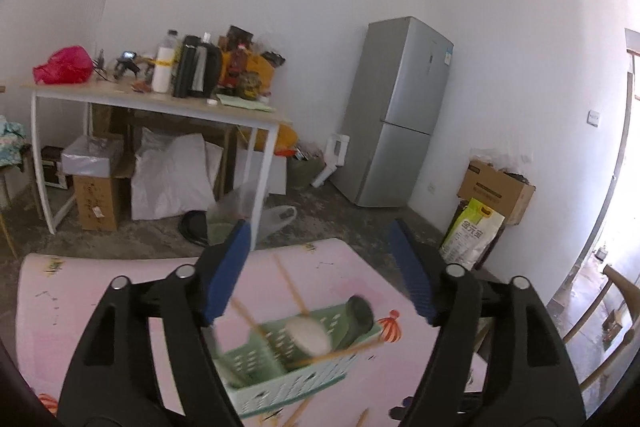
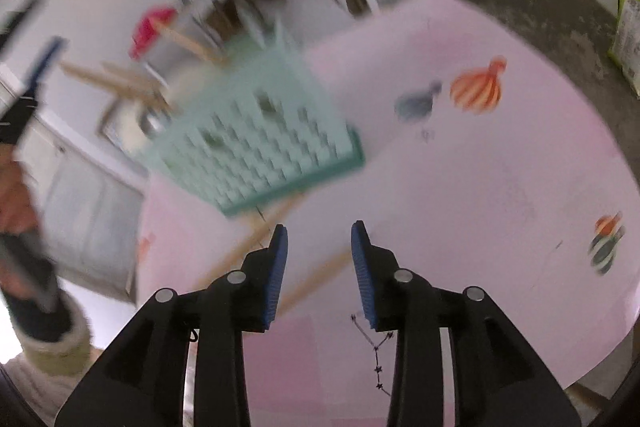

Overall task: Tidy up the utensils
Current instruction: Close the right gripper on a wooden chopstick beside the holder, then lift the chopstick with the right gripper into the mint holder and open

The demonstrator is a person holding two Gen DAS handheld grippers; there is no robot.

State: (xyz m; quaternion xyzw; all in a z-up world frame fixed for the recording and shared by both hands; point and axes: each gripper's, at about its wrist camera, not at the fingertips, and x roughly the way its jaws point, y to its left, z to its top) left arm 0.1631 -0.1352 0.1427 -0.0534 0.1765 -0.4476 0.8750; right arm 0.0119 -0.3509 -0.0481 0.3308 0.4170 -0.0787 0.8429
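Jaws, left: left gripper (image 1: 320, 267), black arms w/ blue ribbed pads, spread wide, nothing gripped; green basket shows low in the gap, pads clear of it.
Jaws, right: right gripper (image 2: 319, 269), same build, partly parted, released; a wooden stick lies under the gap, no pad pressing on it.
Basket: 1 mint-green slotted plastic basket (image 1: 288, 375), rectangular, perforated walls, on pink tabletop (image 1: 100, 307); in the right wrist view it looks tipped, blurred.
Chopsticks: thin pale wooden chopsticks (image 1: 292, 287); abt 3 poke up out of basket in the left wrist view, 2 more lie flat on the pink top just beside it, near the right gripper (image 2: 316, 281). Exact count unsure, motion blur.
Other contents: 1 white rounded spoon-like piece (image 1: 309, 335), 1 dark green cylinder (image 1: 359, 319); both inside basket, can't tell what exactly.
Table print: striped orange balloon (image 2: 478, 87).
Background: 1 grey two-door fridge (image 1: 400, 111), 1 cluttered white-legged side table (image 1: 160, 103), cardboard boxes.
Cut off: person's hand and sleeve at the left edge of the right wrist view, smeared.
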